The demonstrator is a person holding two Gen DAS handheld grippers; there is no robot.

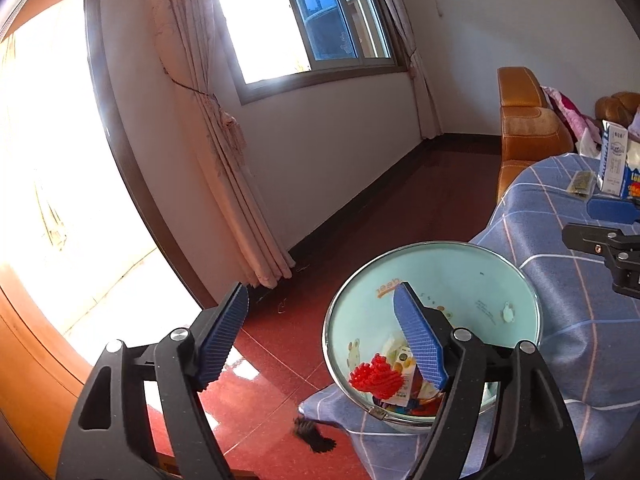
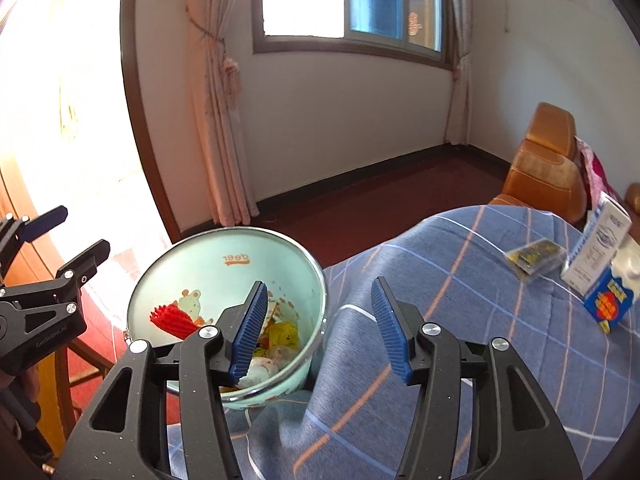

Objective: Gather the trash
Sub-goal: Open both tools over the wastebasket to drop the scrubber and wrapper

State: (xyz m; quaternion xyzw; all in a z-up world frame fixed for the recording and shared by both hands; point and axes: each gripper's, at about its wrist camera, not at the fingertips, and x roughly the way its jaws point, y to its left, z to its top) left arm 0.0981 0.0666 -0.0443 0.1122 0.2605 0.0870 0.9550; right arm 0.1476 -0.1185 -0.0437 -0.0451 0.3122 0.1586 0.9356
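Hanging above a pale green bin at the left edge of a table draped in a blue checked cloth: the left gripper, jaws spread wide, nothing between the blue ribbed pads. One pad over the red floor, the other over the bin's mouth. Lying inside the bin: a red spiky piece, printed wrappers and crumpled paper, all loose at the bottom. Reads "deer" on the inner wall.

Seen from the right wrist: the right gripper, jaws parted and empty, one pad over the bin, the other over the cloth. Same red spiky piece resting against the bin's inner wall, yellow and white scraps beside it.

Standing near the far right edge of the table: a white and blue carton, upright, with a smaller blue box just beside it. Lying flat just left of the carton: a small clear packet. Beyond the table, an orange sofa, a curtained window and a bright doorway at left.
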